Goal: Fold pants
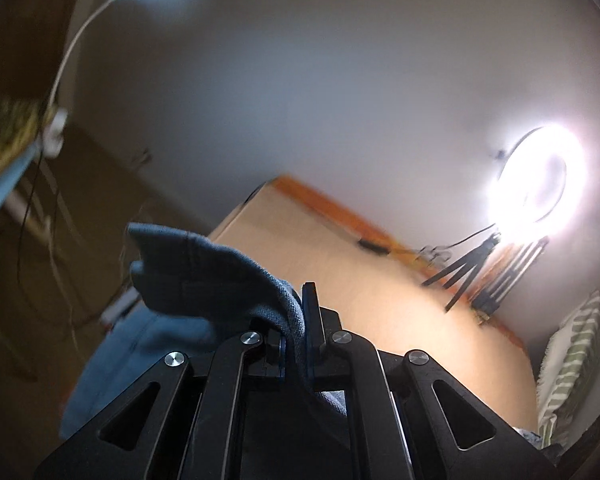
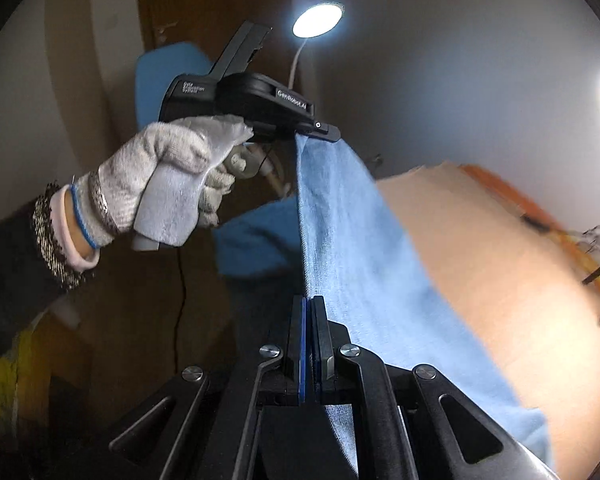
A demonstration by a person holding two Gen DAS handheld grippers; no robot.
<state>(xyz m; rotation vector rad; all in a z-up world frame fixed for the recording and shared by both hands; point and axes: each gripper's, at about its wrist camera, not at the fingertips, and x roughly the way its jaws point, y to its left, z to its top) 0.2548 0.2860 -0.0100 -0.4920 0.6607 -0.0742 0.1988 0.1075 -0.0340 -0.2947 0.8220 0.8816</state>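
Pants (image 2: 352,232): soft matt blue denim-like cloth. Grippers: matt black plastic w/ shiny metal rivets (image 2: 270,351). Glove (image 2: 172,168): knit fabric.

A ring light (image 1: 534,192) on a tripod (image 1: 466,270) stands beside possibly striped cloth (image 1: 572,364).

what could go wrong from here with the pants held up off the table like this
The left gripper pinches only a bunched edge of the blue pants, so the fabric might slip out. The stretch running to the right gripper looks taut, and pulling further apart could tug it free. The ring light stands on the table, where swinging cloth could catch its tripod.
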